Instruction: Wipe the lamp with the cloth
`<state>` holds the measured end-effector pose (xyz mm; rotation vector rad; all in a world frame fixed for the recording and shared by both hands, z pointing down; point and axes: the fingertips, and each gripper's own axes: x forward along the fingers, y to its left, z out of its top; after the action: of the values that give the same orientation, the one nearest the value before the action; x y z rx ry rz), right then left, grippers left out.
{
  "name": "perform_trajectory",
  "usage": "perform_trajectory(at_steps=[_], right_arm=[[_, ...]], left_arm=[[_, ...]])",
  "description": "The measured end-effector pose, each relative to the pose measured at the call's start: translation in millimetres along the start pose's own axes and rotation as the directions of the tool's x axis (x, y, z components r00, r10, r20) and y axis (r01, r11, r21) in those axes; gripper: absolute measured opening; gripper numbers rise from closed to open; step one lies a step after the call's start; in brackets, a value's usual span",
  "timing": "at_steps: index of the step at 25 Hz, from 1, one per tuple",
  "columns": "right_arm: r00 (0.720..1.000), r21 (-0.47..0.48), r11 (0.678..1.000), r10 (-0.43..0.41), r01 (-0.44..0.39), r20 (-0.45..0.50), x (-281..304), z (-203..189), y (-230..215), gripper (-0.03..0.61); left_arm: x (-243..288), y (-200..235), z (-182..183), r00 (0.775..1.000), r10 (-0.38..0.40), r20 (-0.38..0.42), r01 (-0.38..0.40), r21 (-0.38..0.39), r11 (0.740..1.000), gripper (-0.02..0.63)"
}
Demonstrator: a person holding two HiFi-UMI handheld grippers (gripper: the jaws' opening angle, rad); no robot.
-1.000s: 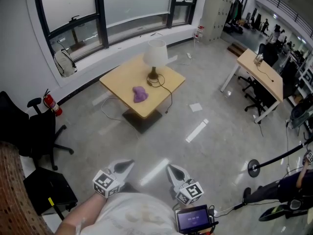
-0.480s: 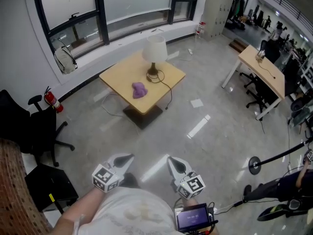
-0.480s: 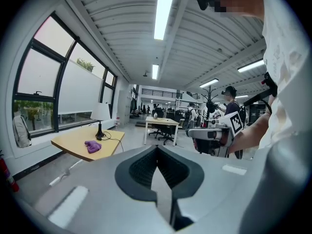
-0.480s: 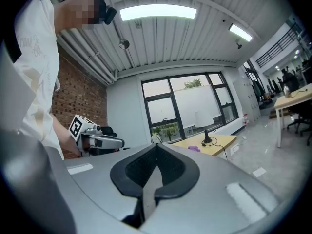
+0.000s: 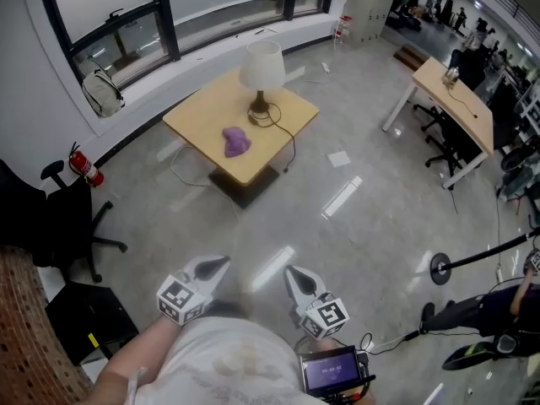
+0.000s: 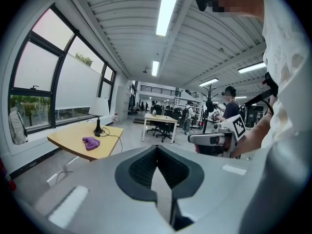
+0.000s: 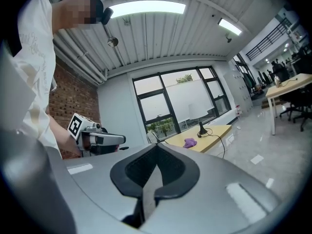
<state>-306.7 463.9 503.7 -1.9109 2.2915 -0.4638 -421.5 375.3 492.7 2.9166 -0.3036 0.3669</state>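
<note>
Broadly, a polished grey floor (image 5: 363, 226) with pale light streaks fills most of the head view, bounded at the top by a curved wall of dark-framed windows (image 5: 126, 24). A square table (image 5: 198, 125) of light wood on a dark pedestal base stands near those windows; a longer wooden desk (image 5: 456, 99) on white legs sits well apart at the right. A black wheeled office chair (image 5: 59, 218) stands at the left, beside a red fire extinguisher (image 5: 82, 168). The lamp (image 5: 261, 64) stands upright near the table's far corner, with a white tapered shade over a slim dark stem and round base, and a thin black cord (image 5: 289, 146) loops across the top and over the edge. The cloth (image 5: 235, 141), a soft crumpled purple lump, lies on the wood just beside the lamp base, not touching it. The left gripper (image 5: 223, 261) and right gripper (image 5: 290, 271), grey with ribbed black pads, hover low near the person's body, both with jaws pressed together on nothing, an open stretch of floor lying between them and the table.
</note>
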Motion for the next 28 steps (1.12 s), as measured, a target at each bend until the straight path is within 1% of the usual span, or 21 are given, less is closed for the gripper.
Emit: perform_trajectory(at_steps=[3,9,14,19,23,26,28], right_arm=[[1.0,-0.009,1.0,-0.008,0.008,-0.024,8,5,-8,0.014],[0.998,-0.034,0.999,-0.029,0.027,-0.064,36,16,-45,0.015],[0.994,-0.097,0.995,-0.033,0.023,-0.102,75,45,-78,0.015],[0.991,-0.172,0.985,-0.029,0.007,-0.129,112,73,-95,0.014],[0.985,-0.193,0.981,-0.026,-0.007,-0.17,137,76,-101,0.014],[0.983,-0.197,0.98,-0.028,-0.008,-0.179,152,76,-112,0.014],[0.983,-0.206,0.979,-0.036,-0.002,-0.181,162,80,-122,0.015]], left_arm=[[18,11,2,1.0,-0.008,0.002,0.008,-0.021,1.0,0.0],[59,39,20,0.999,-0.029,0.044,0.031,-0.039,0.999,0.0],[86,82,37,0.997,-0.006,0.077,0.011,-0.064,0.998,0.0],[106,124,51,0.996,0.009,0.091,0.0,-0.095,0.996,0.0],[119,154,58,0.994,0.023,0.103,-0.011,-0.112,0.994,0.0],[128,170,54,0.994,0.033,0.1,-0.02,-0.134,0.991,0.0],[134,179,52,0.995,0.035,0.094,-0.022,-0.133,0.991,0.0]])
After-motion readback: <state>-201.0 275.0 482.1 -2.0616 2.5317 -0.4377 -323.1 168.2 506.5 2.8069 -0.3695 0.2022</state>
